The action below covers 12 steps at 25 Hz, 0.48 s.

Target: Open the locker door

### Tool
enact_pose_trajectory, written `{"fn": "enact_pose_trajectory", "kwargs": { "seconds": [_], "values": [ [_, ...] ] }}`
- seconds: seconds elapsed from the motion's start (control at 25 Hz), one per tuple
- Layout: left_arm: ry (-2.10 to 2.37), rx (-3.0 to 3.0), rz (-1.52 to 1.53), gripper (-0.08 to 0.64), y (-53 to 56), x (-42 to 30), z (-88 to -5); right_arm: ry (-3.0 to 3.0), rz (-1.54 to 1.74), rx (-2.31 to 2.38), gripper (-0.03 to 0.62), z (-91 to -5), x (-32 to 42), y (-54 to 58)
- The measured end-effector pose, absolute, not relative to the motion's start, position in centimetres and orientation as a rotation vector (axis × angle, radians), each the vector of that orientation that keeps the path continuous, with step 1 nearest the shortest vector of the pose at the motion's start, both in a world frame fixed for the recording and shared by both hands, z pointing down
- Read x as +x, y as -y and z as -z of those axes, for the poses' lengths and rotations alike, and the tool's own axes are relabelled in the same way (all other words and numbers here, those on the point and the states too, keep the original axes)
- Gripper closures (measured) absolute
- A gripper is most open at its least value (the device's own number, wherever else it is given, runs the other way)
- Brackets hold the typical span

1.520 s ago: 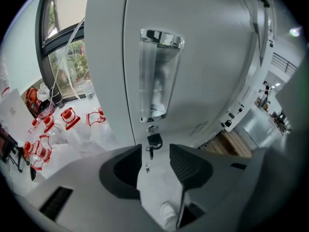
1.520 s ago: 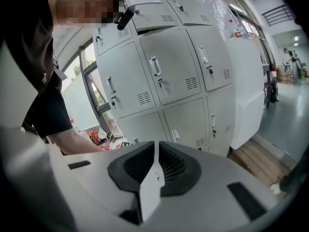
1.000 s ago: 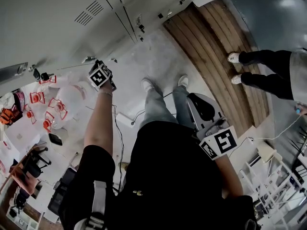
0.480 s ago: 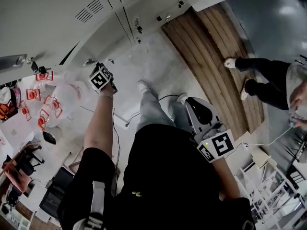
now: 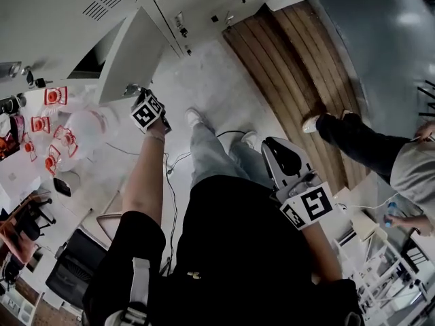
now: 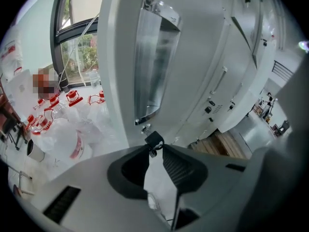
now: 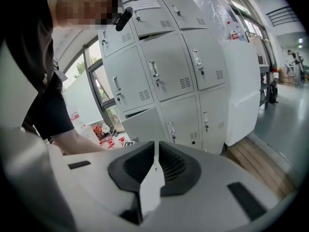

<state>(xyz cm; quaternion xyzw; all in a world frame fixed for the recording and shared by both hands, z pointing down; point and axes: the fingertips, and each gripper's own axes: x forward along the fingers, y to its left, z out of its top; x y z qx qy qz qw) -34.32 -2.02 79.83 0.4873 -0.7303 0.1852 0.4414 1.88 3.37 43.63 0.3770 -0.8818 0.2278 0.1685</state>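
Clear bottles with red caps (image 5: 64,131) litter the pale floor (image 5: 224,80) at the left. Behind them the bank of lockers (image 5: 47,12) runs along the far wall. The left tongs (image 5: 136,92) pinch the small black key (image 6: 154,140) in the locker door (image 5: 132,53), just below its recessed handle (image 6: 153,64). Further right lies a wooden platform (image 5: 292,66). The right tongs (image 5: 285,156) hang near the body, pressed together on nothing. A bystander (image 5: 367,148) stands at the far right. A second ago the door sat nearly flush; now it stands swung well out.
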Motion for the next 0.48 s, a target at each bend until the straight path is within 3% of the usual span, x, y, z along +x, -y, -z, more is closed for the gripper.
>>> {"fn": "enact_pose_trajectory", "kwargs": {
  "seconds": [0.48],
  "values": [
    [1.705, 1.391, -0.509, 0.472, 0.8, -21.3, -80.0, 2.497, -0.633, 1.103, 0.548, -43.9, 9.5, -5.8]
  ]
}}
